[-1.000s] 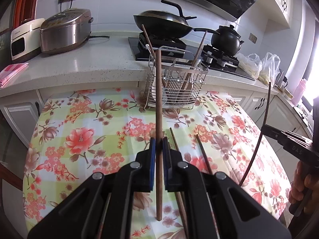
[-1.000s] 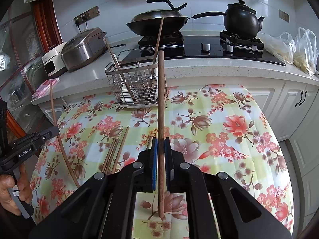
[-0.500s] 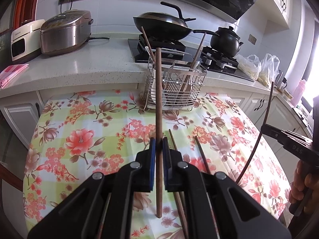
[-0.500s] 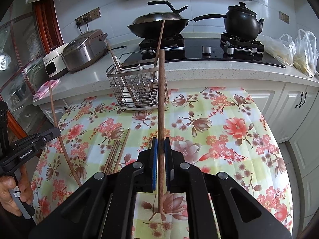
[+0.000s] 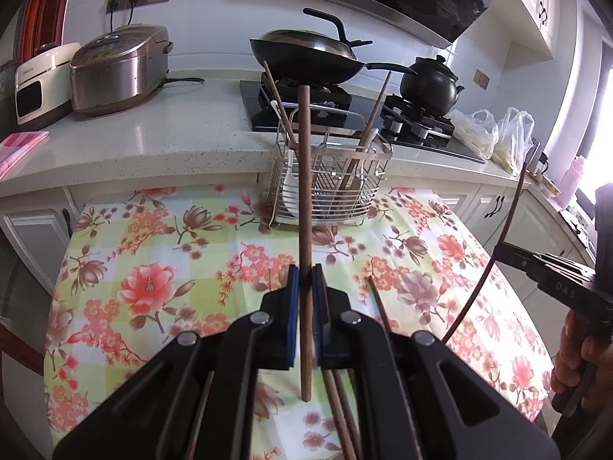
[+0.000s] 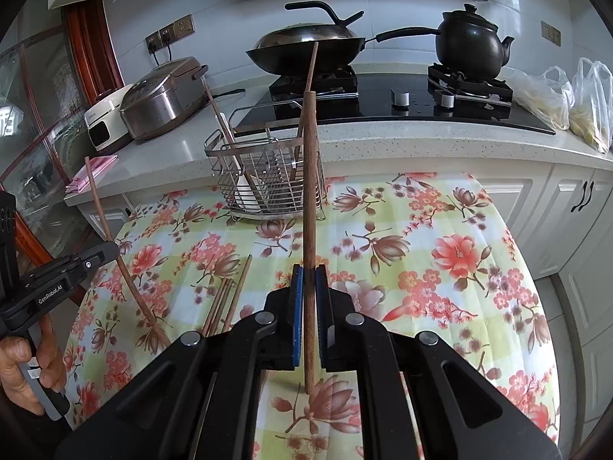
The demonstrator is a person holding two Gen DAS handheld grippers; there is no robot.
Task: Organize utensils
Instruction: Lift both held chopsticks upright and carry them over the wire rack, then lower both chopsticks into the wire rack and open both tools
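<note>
Two grippers, one chopstick each, almost nothing changed

The left gripper (image 5: 302,280) still has its fingers shut tight on a brown chopstick (image 5: 304,191), and the right gripper (image 6: 308,280) on another chopstick (image 6: 309,191). Both sticks stand upright as before, over the flowery surface (image 5: 153,268), in front of the wire basket (image 5: 337,195) at its far edge.

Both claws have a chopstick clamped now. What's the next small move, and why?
Probably carry the left claw forward and lower its chopstick into the wire basket. Both claws are shut on upright chopsticks, the basket already holds others standing, and more chopsticks lie on the tablecloth.
</note>
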